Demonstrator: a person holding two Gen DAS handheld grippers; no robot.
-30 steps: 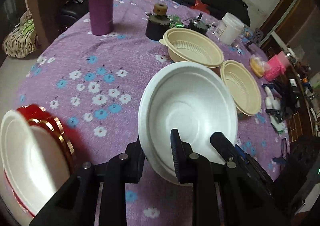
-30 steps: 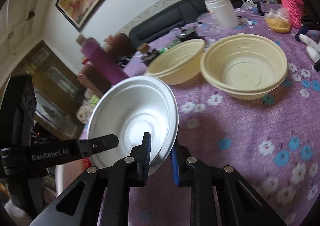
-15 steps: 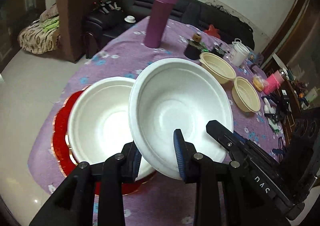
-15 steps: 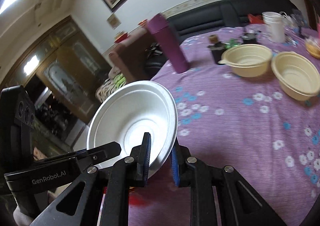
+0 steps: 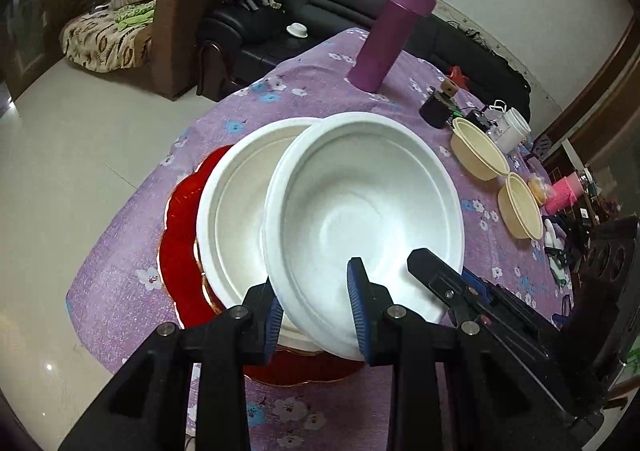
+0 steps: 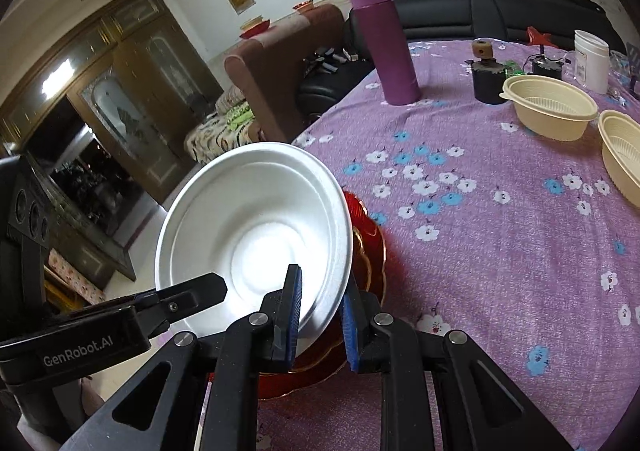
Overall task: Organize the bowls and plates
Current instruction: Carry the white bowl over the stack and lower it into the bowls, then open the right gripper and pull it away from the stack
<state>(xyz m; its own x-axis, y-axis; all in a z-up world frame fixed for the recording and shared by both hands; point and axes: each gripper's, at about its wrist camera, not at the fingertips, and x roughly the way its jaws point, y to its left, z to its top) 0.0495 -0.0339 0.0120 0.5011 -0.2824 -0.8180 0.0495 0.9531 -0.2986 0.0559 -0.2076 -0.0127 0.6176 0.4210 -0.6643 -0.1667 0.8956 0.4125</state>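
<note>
Both grippers hold one white foam bowl (image 5: 360,203), tilted in the air. My left gripper (image 5: 316,317) is shut on its near rim, and a finger of the right gripper (image 5: 436,271) reaches in from the right. Just behind and below it, a second white bowl (image 5: 236,219) sits on a stack of red gold-edged plates (image 5: 180,243) near the table's left edge. In the right wrist view my right gripper (image 6: 320,315) is shut on the held bowl's (image 6: 248,227) right rim. There the red plates (image 6: 368,247) peek out behind it.
Two cream plastic bowls (image 5: 476,151) (image 5: 520,207) stand at the far right of the purple flowered tablecloth (image 6: 500,251). A tall purple flask (image 5: 388,39), a dark small device (image 5: 436,111) and a white jar (image 5: 514,129) stand farther back. The floor drops away left of the table.
Both grippers carried the white bowl from near the cream bowls leftward across the table. It now hangs over the second white bowl on the red plates.
</note>
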